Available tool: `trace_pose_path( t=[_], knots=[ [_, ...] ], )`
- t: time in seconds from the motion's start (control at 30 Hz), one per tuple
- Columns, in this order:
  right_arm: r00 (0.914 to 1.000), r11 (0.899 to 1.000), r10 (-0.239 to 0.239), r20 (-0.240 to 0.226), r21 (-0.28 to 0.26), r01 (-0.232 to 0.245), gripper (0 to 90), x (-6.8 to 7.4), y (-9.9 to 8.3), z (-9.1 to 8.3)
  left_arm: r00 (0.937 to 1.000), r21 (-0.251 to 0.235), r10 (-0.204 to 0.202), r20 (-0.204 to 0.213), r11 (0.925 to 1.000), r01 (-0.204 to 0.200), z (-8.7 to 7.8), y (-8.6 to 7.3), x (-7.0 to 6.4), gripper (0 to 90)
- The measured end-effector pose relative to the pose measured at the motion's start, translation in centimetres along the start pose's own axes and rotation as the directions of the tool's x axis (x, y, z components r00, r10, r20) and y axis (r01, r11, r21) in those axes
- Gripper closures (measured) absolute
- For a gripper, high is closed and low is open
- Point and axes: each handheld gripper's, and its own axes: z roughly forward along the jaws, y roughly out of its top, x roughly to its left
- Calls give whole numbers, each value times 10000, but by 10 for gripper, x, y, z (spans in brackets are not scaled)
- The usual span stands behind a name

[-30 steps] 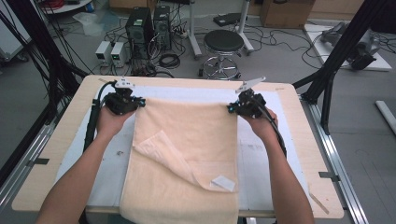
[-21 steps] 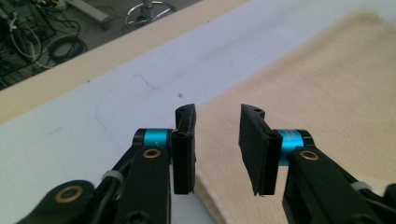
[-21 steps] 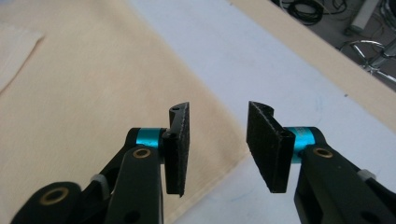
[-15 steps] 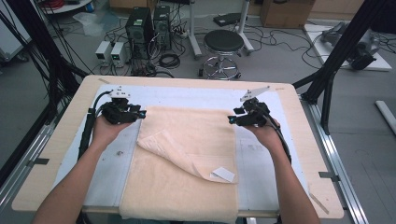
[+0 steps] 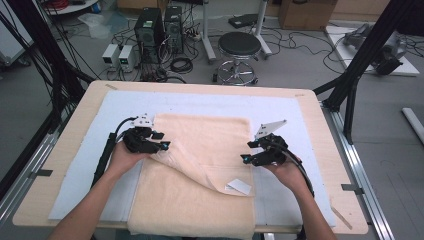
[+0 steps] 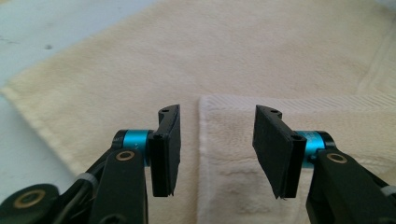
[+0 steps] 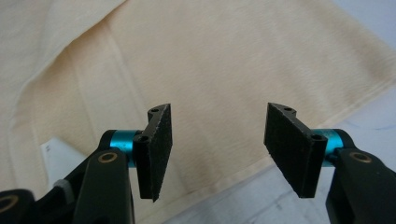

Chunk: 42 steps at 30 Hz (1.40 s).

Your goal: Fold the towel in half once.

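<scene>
A cream towel (image 5: 200,170) lies partly folded on the pale mat (image 5: 80,165) covering the tabletop (image 5: 55,140), its near end hanging over the edge. Both jaws stand released: the left gripper (image 5: 159,142) hovers at the folded-over flap's corner, the right gripper (image 5: 246,152) over the towel's right edge, seemingly placed to straighten the fold. A white care tag (image 5: 239,187) faces up; no writing on it is legible.

Wooden table (image 5: 330,150) bears pale mat (image 5: 200,102), cream towel (image 5: 210,135).
</scene>
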Motion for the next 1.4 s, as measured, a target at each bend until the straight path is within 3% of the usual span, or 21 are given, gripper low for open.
trace_pose_path(
  t=[0.07, 0.2, 0.27, 0.37, 0.47, 0.57, 0.73, 1.0, 1.1, 1.17, 1.3, 1.4],
  knots=[
    [9999, 9997, -126, -67, -190, 125, 437, 6, -4, -1, 9997, 176, 61, 220, 9998, -65, 6, -1, -1, 510],
    [9996, 9996, -181, -239, -241, 175, 439, 14, -13, 1, 9997, 750, 28, 238, 9972, -46, 18, -5, -3, 511],
    [9990, 9997, -165, -405, -193, 157, 439, 17, -19, 2, 9995, 939, 157, 283, 9954, -183, 20, -8, -5, 562],
    [9987, 9998, -202, -460, 20, 203, 439, 23, -28, 5, 9991, 779, 344, 261, 9963, -364, 17, -9, -10, 753],
    [9983, 9999, -103, -577, -62, 99, 439, 26, -34, 4, 9986, 541, 510, 113, 9972, -515, 8, -7, -14, 813],
    [9961, 9995, -261, -845, -222, 243, 437, 32, -36, 4, 9996, 20, 289, 22, 9996, -289, -7, -10, -17, 819],
    [9885, 9976, -683, -1347, -214, 661, 434, 46, -38, 4, 9994, -255, 335, -85, 9991, -337, -27, -23, -24, 822],
    [9795, 9963, -826, -1839, 78, 855, 448, 56, -47, 12, 9968, -423, 697, 397, 9968, -680, -50, -57, -47, 825],
    [9795, 9965, -817, -1841, 17, 835, 456, 56, -48, 11, 9939, -230, 858, 688, 9962, -844, -55, -65, -52, 794],
    [9801, 9963, -837, -1800, 26, 856, 471, 56, -48, 10, 9927, -135, 870, 830, 9962, -862, -58, -66, -55, 674],
    [9829, 9961, -886, -1616, -101, 881, 485, 54, -48, 7, 9901, -583, 938, 1045, 9944, -880, -72, -64, -58, 522],
    [9835, 9958, -914, -1561, -132, 904, 490, 52, -49, 6, 9908, -851, 949, 966, 9926, -868, -80, -63, -59, 495]
  ],
)
